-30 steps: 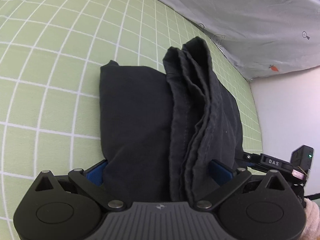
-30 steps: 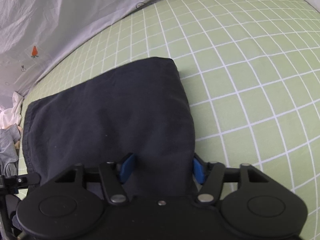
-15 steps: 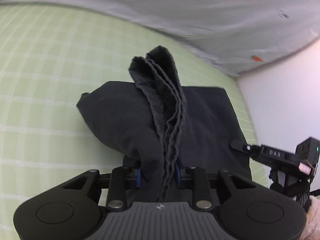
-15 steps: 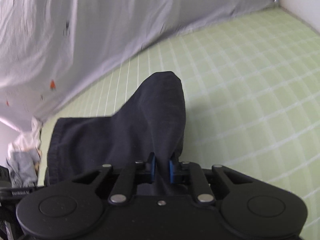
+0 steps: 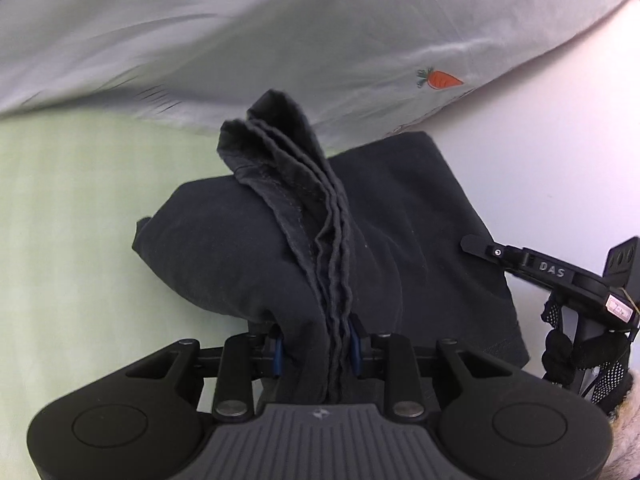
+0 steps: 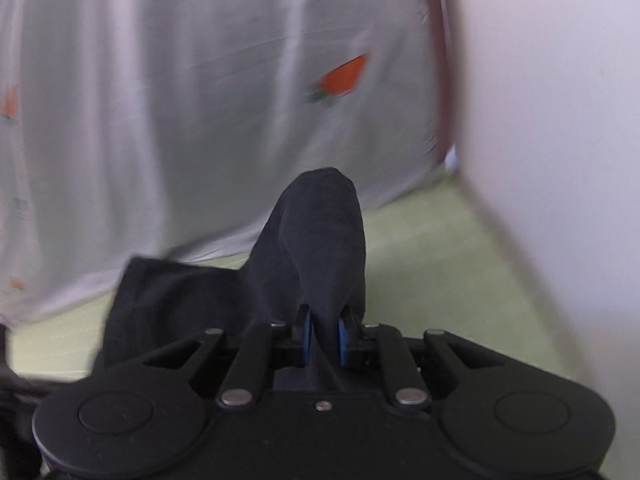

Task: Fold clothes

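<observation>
The bed [image 5: 60, 240], under a green sheet, lies below, with a pale curtain [image 5: 280, 40] dotted with carrots behind it. A dark garment [image 5: 420, 240], already folded, hangs clear of the bed between both tools. The left tool [image 5: 316, 346] pinches its layered hemmed edge; the right tool [image 6: 322, 338] is clamped on a bunched corner (its view is blurred). The step looks like carrying the folded piece off; next it needs setting down flat, both corners level, then letting go.
</observation>
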A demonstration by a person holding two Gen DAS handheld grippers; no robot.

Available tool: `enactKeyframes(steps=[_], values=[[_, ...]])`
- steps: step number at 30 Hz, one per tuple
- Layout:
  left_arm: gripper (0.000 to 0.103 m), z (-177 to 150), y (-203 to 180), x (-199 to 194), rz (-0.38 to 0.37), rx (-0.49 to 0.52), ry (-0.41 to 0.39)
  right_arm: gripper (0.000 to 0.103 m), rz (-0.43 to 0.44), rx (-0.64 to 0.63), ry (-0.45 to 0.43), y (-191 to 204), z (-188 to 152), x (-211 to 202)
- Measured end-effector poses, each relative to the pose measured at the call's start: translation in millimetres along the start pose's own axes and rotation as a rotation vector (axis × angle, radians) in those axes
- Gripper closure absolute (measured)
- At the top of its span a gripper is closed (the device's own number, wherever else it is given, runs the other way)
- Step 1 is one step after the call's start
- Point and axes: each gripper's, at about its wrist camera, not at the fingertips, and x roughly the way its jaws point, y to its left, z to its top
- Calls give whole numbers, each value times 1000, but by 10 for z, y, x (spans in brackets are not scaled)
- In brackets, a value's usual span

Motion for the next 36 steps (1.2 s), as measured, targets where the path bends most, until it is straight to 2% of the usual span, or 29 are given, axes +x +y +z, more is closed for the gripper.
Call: enactKeyframes(steps=[3, 6, 9, 10, 12, 16, 17, 18, 19, 21, 24, 27, 30, 32, 36], values=[[69, 324, -138, 412, 20, 46, -23, 89, -141, -136, 10, -233, 225, 448], [64, 462, -193, 569, 43, 74, -59, 84, -277, -285, 18, -316, 242, 834], [59, 522, -187, 607, 58, 74, -78, 76, -343, -388, 7, -265, 175, 958], [56, 527, -178, 589, 68, 69, -84, 73, -361, -398, -1, -235, 144, 944], [49, 505, -193, 478, 108, 82, -104, 52, -399, -414, -23, -173, 78, 889], [38, 347, -347, -23, 225, 149, -171, 29, -459, -470, -97, 69, -70, 562], [29, 285, -402, -179, 260, 168, -192, 22, -471, -466, -117, 161, -120, 422], [19, 210, -456, -348, 292, 189, -216, 18, -458, -447, -133, 239, -155, 284], [17, 108, -516, -538, 313, 214, -246, 16, -443, -427, -149, 316, -188, 147], [10, -106, -662, -875, 340, 267, -300, 3, -409, -371, -185, 484, -291, -181], [0, -470, -845, -1367, 382, 294, -380, 1, -396, -308, -242, 790, -515, -671], [0, -850, -952, -1795, 403, 257, -468, 1, -401, -256, -227, 1076, -774, -1036], [0, -1196, -1001, -2138, 416, 229, -524, 1, -419, -249, -214, 1312, -1105, -1408], [0, -1382, -1021, -2307, 424, 213, -530, 1, -394, -228, -204, 1431, -1340, -1658], [0, -1682, -968, -2537, 424, 177, -478, 1, -338, -159, -170, 1616, -1784, -2070]])
